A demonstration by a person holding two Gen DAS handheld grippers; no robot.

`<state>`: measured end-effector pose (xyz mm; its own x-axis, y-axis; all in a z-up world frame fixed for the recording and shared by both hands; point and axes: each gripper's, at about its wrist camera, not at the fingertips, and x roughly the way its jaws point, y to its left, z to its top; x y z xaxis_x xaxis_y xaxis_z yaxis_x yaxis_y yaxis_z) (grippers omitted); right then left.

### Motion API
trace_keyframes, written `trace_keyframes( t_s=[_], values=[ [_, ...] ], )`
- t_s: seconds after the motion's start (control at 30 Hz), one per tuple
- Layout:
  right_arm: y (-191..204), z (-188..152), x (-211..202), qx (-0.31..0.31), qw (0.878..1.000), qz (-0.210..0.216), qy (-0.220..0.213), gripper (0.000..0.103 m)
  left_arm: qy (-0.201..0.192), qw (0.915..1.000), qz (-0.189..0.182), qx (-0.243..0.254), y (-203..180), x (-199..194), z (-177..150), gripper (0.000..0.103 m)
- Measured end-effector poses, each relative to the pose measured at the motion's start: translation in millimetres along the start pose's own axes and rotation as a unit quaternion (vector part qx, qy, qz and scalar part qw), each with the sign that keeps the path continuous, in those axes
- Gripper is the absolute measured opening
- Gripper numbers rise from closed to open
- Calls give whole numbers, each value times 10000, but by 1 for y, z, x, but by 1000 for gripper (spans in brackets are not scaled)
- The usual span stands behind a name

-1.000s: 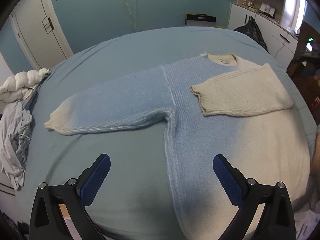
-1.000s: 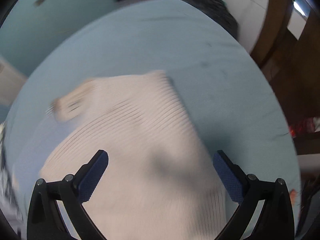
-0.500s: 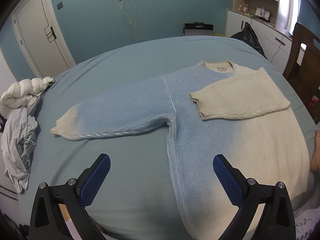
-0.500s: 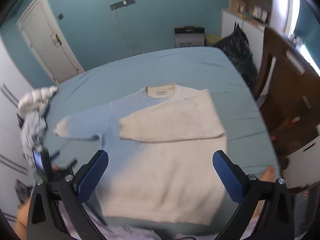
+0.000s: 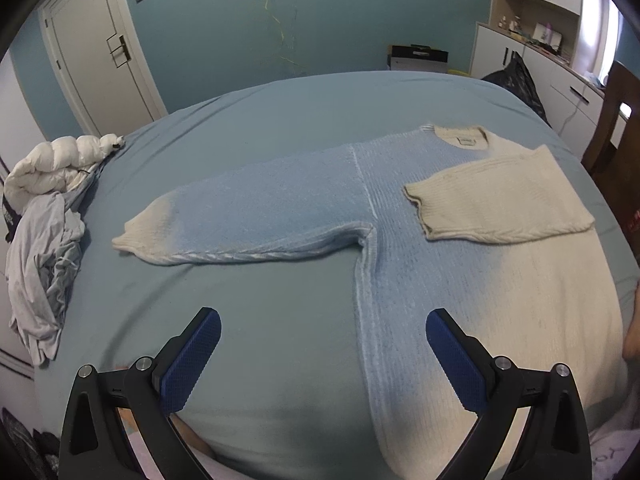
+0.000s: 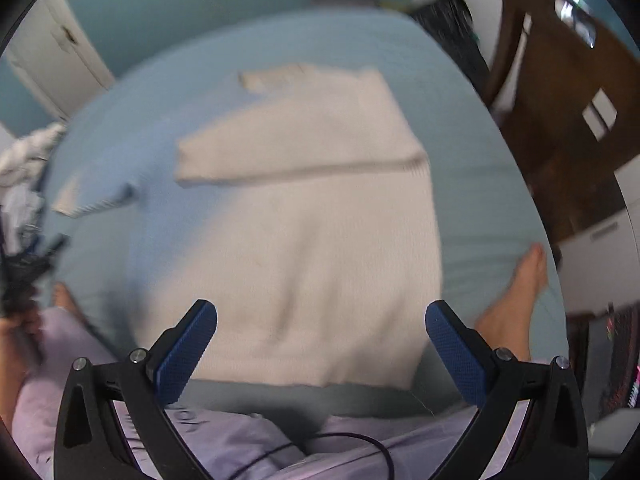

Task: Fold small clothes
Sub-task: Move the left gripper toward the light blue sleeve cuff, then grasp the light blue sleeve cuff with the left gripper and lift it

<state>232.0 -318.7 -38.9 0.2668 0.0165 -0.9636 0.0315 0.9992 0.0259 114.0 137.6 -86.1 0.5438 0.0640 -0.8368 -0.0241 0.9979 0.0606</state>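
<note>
A knit sweater (image 5: pixel 460 280), pale blue fading to cream, lies flat on the blue bed (image 5: pixel 260 340). Its cream sleeve (image 5: pixel 496 204) is folded across the chest. Its blue sleeve (image 5: pixel 248 220) stretches out to the left, cuff cream. My left gripper (image 5: pixel 320 356) is open above the bed near the sweater's left side seam, holding nothing. The right wrist view is blurred: the sweater (image 6: pixel 320 248) fills the middle, the folded sleeve (image 6: pixel 296 152) across it. My right gripper (image 6: pixel 320 352) is open above the hem, empty.
A white puffy jacket (image 5: pixel 60 164) and crumpled grey clothes (image 5: pixel 40 272) lie at the bed's left edge. A wooden chair (image 6: pixel 560 92) and white cabinets (image 5: pixel 532 64) stand to the right. The person's bare foot (image 6: pixel 516 300) and lilac trouser legs (image 6: pixel 240 440) are at the near edge.
The right gripper has dropped and swung closer over the sweater's hem, blurring its view. The left gripper has drawn back slightly, so the sweater looks a little farther away. Both stay open.
</note>
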Motion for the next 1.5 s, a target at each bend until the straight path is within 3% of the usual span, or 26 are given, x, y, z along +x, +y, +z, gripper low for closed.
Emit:
trace_keyframes(
  t_s=[0.13,0.3,0.37,0.53,0.7,0.93,1.2,1.37,1.47,1.5],
  values=[
    [9,10,25,-467,9976,-493,113,102,6,10000,73,-2,-1,4,1,103],
    [27,15,10,-817,9847,-1266,-879,102,-6,9997,175,146,-9,5,-2,103],
    [34,16,12,-915,9805,-1426,-994,102,-40,9996,198,178,-10,3,-1,103],
    [44,19,9,-1067,9840,-1057,-958,102,-176,9991,242,307,-13,-1,-1,103],
    [58,17,10,-1309,9716,-1489,-1288,102,-167,9993,130,311,-12,-1,-1,103],
    [67,18,22,-1416,9732,-1448,-1088,102,-49,9997,84,223,-6,6,-2,103],
    [88,5,22,-1878,9668,-1411,-1007,102,158,9999,7,-56,6,16,0,103],
    [93,-1,13,-1895,9700,-1137,-1014,102,626,9960,-100,-629,45,45,10,103],
    [94,-5,10,-1917,9711,-1009,-999,102,959,9850,-69,-1433,105,83,22,103],
    [94,-6,10,-1928,9712,-977,-999,102,1173,9769,14,-1785,136,107,27,103]
  ],
)
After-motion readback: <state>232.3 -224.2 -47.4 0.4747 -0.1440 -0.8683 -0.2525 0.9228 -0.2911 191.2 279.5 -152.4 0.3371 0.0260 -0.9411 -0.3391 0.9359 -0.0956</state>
